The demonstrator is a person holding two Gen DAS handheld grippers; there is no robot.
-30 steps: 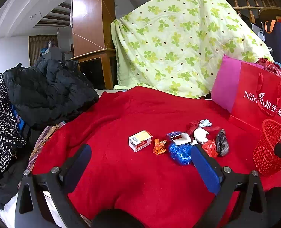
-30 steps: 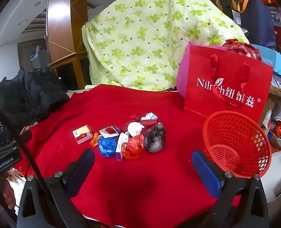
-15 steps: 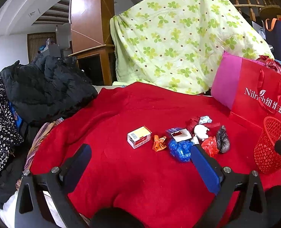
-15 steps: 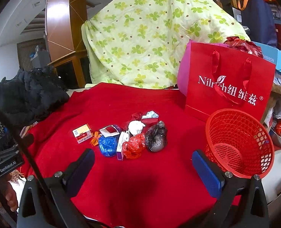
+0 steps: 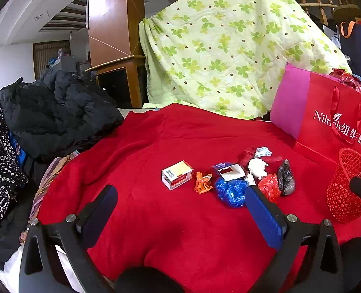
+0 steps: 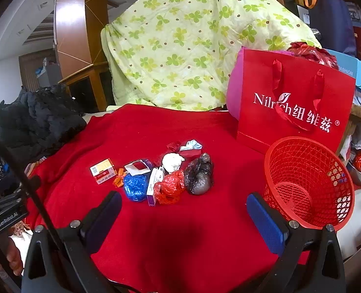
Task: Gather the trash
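Several pieces of trash lie in a cluster on the red blanket (image 5: 156, 219): a small carton (image 5: 177, 174) (image 6: 103, 170), an orange wrapper (image 5: 202, 182), a blue plastic wad (image 5: 230, 191) (image 6: 135, 186), a red plastic wad (image 6: 169, 186), a dark plastic bag (image 6: 200, 173) and a white tissue ball (image 6: 171, 162). A red mesh basket (image 6: 310, 183) (image 5: 346, 185) stands empty to their right. My left gripper (image 5: 180, 210) hangs open short of the carton. My right gripper (image 6: 183, 217) is open, nothing between its fingers, near the basket.
A red paper shopping bag (image 6: 292, 107) stands behind the basket. A green-patterned quilt (image 5: 229, 48) is draped at the back. Black coats (image 5: 56, 112) pile on the left edge. The other gripper's body (image 6: 4, 210) shows at the far left of the right wrist view.
Both grippers have drifted slightly forward and down toward the trash pile; the scene sits a little closer. Nothing was grasped.
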